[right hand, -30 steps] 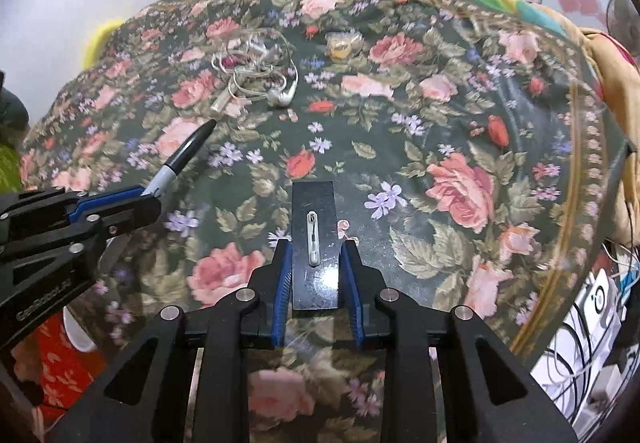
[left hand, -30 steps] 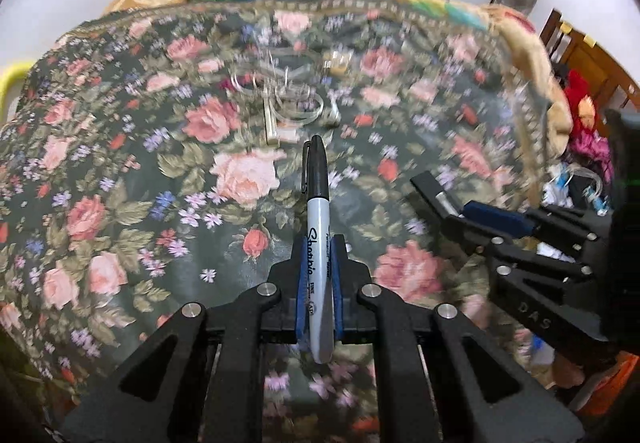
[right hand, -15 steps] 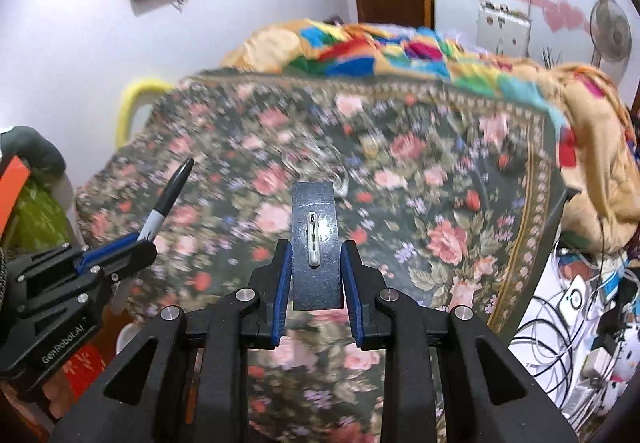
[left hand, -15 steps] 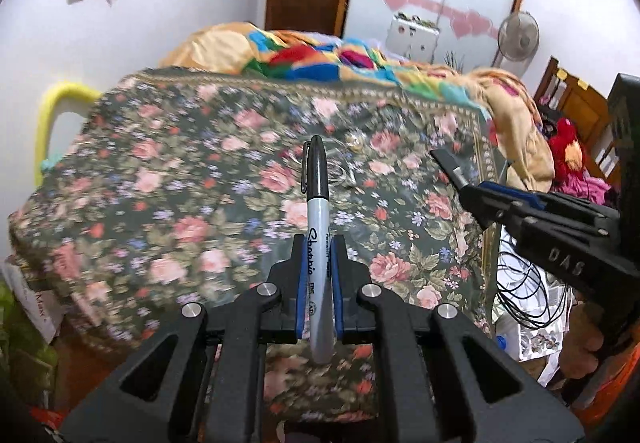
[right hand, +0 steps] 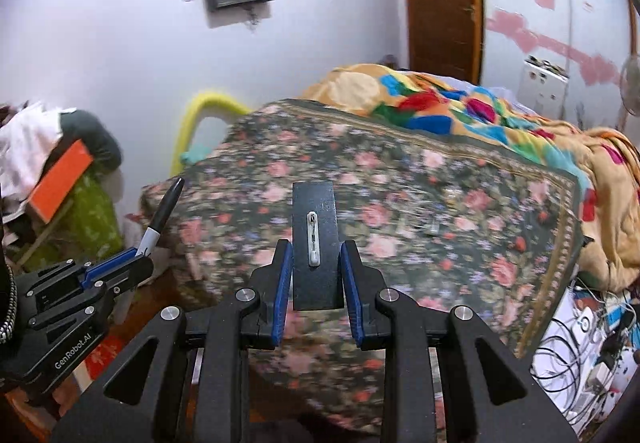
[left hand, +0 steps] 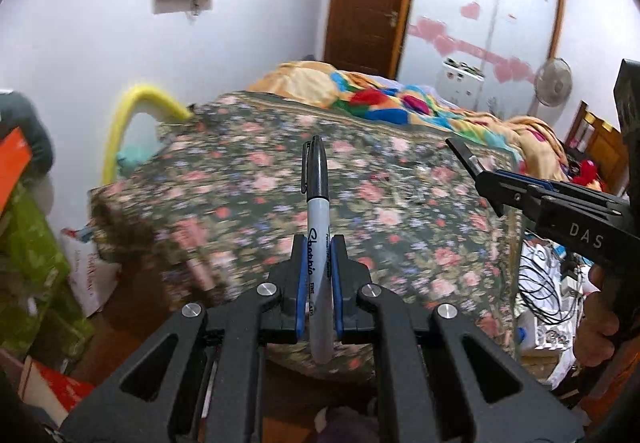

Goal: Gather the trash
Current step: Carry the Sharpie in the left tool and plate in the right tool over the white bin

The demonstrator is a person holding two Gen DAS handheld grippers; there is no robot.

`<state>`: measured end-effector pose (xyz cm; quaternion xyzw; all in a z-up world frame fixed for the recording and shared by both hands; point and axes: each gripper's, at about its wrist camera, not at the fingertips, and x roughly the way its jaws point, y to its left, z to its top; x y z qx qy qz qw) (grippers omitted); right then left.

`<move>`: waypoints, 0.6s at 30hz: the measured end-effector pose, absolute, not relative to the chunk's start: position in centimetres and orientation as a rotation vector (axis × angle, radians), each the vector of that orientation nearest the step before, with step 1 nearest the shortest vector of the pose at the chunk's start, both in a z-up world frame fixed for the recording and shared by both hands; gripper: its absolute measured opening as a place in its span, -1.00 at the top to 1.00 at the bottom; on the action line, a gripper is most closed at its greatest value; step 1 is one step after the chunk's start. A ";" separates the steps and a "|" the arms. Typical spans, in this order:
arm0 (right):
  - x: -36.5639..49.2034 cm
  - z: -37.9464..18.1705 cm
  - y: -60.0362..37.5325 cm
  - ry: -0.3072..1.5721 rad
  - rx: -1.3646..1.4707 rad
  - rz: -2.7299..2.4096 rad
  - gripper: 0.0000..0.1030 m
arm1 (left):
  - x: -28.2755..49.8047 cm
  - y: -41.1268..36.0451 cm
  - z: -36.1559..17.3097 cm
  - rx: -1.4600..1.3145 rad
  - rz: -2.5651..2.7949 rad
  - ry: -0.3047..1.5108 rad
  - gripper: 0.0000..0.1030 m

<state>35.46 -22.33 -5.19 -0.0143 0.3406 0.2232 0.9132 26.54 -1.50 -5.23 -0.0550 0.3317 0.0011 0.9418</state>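
Left wrist view: your left gripper (left hand: 316, 279) clamps a Sharpie marker (left hand: 318, 211), cap toward 12 o'clock, above the floral bedspread (left hand: 240, 195). Right wrist view: your right gripper (right hand: 316, 275) pinches a dark flat card (right hand: 314, 211) bearing a small white clip, centre frame.

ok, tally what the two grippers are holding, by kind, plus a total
Markers: 1, the black-capped marker in the left gripper
Dark flat cards with a pin: 1, the card in the right gripper
Total: 2
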 end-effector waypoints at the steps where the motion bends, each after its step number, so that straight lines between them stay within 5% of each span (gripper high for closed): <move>1: 35.0 -5.1 -21.5 0.699 -0.034 0.474 0.56 | 25.7 -0.6 -5.2 -0.119 0.016 0.674 0.82; 18: 28.2 -8.8 -5.0 0.785 -0.168 0.733 0.56 | 15.0 14.5 -10.6 -0.243 0.265 0.776 0.82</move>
